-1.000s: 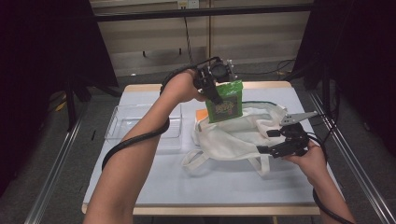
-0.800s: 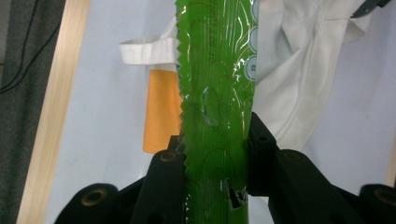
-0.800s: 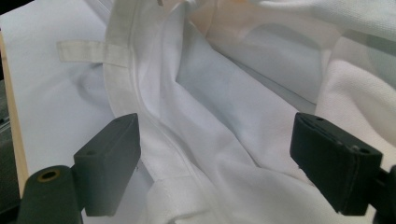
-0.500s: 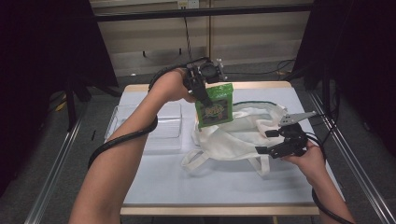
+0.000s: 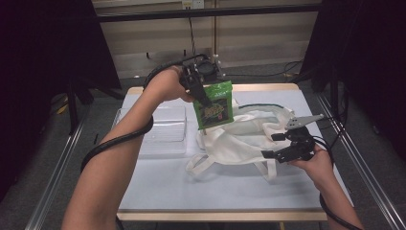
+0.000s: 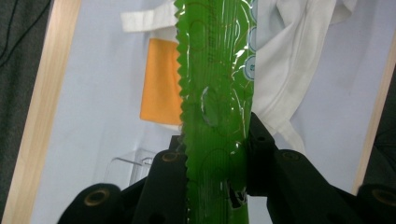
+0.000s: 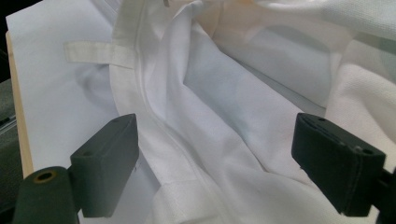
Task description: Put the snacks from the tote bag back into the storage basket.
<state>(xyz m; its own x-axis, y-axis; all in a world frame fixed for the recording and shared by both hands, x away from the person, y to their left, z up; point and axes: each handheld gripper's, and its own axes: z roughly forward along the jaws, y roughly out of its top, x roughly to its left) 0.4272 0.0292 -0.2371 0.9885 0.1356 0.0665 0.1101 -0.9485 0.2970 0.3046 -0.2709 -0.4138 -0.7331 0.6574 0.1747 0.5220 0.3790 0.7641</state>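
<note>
The green snack packet point(image 5: 214, 105) carries yellow and red print on its front in the high view, too small and blurred to read. In the left gripper view, faint embossed marks along its edge stay illegible.

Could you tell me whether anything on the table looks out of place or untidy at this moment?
The white cloth bag lies crumpled, its straps splayed across the table. An orange item sits partly tucked under its edge. The green packet hangs in the left gripper, slightly tilted.
</note>
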